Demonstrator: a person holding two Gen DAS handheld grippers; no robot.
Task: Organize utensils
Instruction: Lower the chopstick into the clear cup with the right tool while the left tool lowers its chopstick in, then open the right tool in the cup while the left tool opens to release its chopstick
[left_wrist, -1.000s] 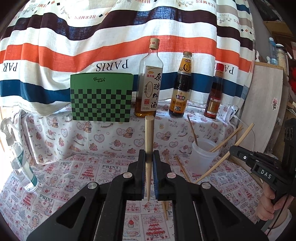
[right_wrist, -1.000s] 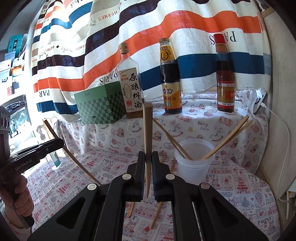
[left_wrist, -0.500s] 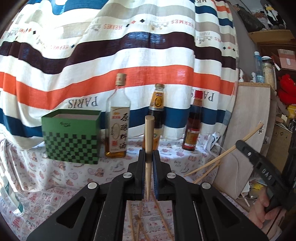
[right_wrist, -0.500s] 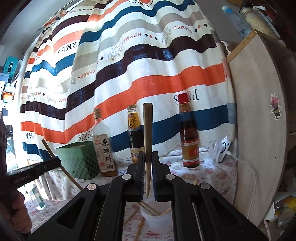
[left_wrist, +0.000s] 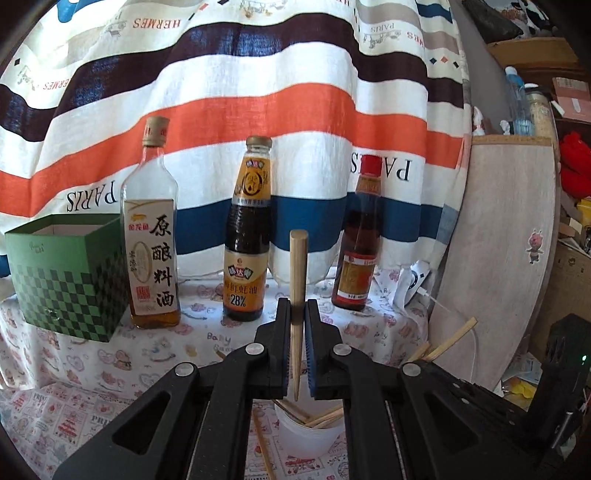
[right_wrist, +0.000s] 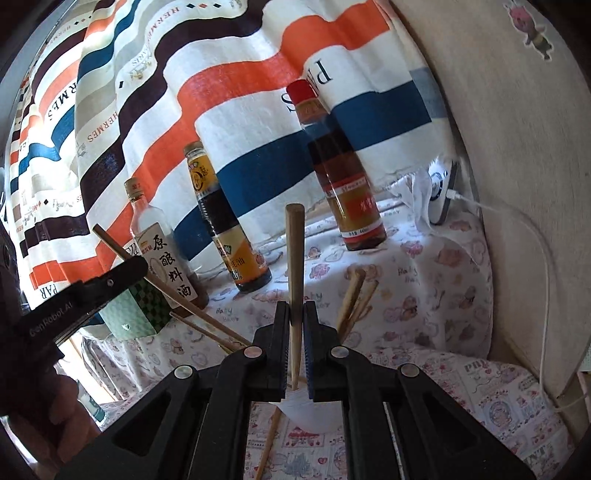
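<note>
Your left gripper (left_wrist: 295, 317) is clamped on one upright chopstick (left_wrist: 297, 280); your right gripper (right_wrist: 295, 314) is clamped on a second chopstick (right_wrist: 295, 266). Directly below both sits the white cup (left_wrist: 306, 439) holding more chopsticks. Three sauce bottles (left_wrist: 248, 236) stand beyond, before the striped cloth (left_wrist: 258, 103).

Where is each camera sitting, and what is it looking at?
Left wrist: on the left gripper, facing three bottles and the green checkered box; its fingers pinch a chopstick.
Right wrist: on the right gripper, tilted, facing the bottles; its chopstick, the left gripper and a hand show.
Shared: the oyster sauce bottle and white cup.
</note>
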